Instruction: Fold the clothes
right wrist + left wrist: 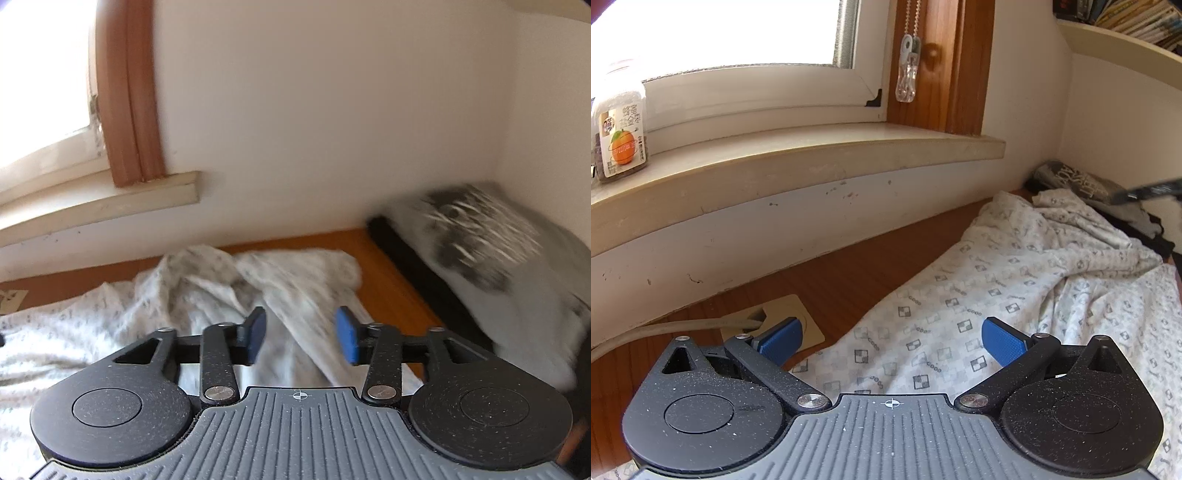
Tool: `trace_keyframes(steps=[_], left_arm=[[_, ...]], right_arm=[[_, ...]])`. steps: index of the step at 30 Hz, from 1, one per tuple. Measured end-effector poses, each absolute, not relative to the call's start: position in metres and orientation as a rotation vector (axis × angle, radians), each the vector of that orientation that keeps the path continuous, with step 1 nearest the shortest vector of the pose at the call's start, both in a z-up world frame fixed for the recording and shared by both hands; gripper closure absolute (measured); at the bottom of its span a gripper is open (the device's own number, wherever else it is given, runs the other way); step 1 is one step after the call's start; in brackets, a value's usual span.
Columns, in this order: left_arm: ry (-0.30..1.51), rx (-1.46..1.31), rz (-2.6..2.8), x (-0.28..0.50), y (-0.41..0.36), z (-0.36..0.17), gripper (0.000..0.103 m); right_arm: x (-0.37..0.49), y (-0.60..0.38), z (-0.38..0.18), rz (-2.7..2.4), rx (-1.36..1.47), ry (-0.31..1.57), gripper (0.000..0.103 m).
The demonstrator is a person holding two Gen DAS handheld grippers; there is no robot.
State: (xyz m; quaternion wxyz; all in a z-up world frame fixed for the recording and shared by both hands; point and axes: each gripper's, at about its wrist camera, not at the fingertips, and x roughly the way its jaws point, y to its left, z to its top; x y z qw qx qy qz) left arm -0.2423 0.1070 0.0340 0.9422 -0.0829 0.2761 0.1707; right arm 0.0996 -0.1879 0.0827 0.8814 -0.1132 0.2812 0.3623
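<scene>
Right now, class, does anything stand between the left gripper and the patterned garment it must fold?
Nothing visible does. The left gripper hangs open directly over the patterned garment, with only bare cloth between its blue pads.

Both wrist views low and close over the patterned garment [1015, 280], facing the wall, sharing it
</scene>
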Motion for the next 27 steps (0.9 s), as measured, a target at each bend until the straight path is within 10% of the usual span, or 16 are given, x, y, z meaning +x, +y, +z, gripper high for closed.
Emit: trace_keyframes(steps=[7,9,10,23,27], left_arm=[[0.574,-0.154,0.352,-0.242,0.105,0.033,0.000],[0.574,-0.155,0.352,-0.242,0.105,0.033,0.000],[0.573,-0.158,0.351,-0.242,0.106,0.033,0.000],[0.561,-0.178,0.348,-0.245,0.107,0.037,0.000],[0.564,-0.171,0.349,-0.244,0.106,0.038,0.000]], right_arm=[[0.146,-0.150,0.043,0.741,-0.308,0.642,0.058],[0.153,-0.162,0.045,0.727,-0.266,0.648,0.093],[0.152,-0.170,0.049,0.721,-0.254,0.636,0.095],[0.059,-0.339,0.149,0.462,-0.263,0.513,0.093],[0.044,-0.353,0.139,0.478,-0.281,0.556,0.067]])
